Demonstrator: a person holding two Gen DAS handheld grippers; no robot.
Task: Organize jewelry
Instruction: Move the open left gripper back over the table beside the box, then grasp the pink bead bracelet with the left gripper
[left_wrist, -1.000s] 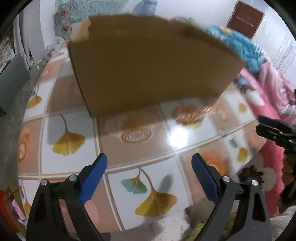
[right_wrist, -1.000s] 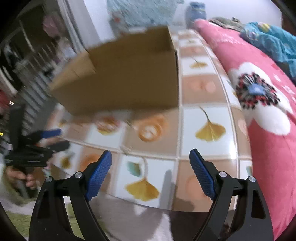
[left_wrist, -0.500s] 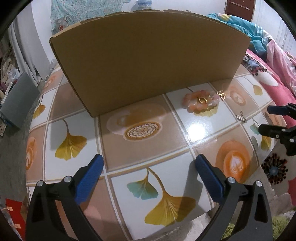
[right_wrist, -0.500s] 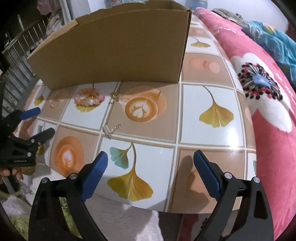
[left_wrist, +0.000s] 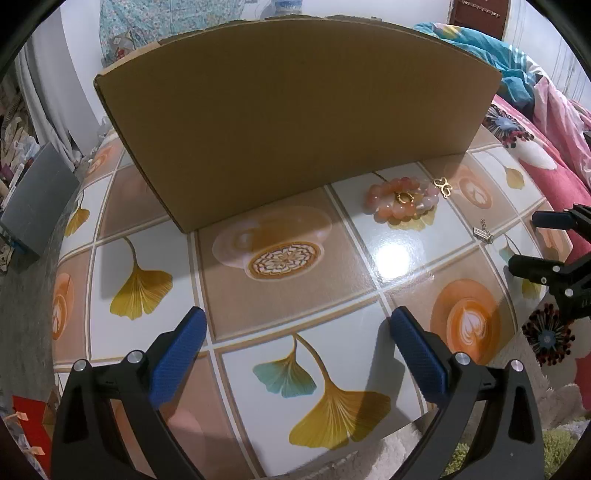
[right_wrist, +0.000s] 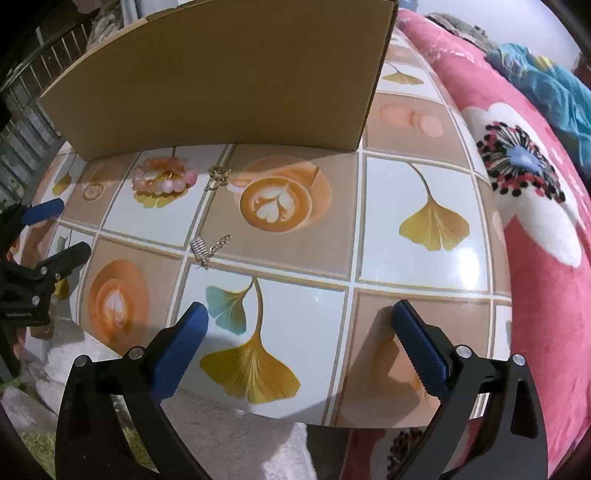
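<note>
Judging by the table (right_wrist: 417, 177), nothing is sorted yet: every piece lies loose in front of the box (left_wrist: 295, 122). Seen from the right wrist, the bead bracelet (right_wrist: 165, 178) sits at 11 o'clock with a gold ring (left_wrist: 405, 198) inside it, the gold charm (right_wrist: 218, 176) just to its 3 o'clock, and the silver clip (right_wrist: 201, 250) nearer, at 6 o'clock from the charm. The left gripper (left_wrist: 297, 332) stands wide and empty. The right gripper (right_wrist: 299, 325) is opening its jaws, nothing between them. All pieces remain to be moved.
</note>
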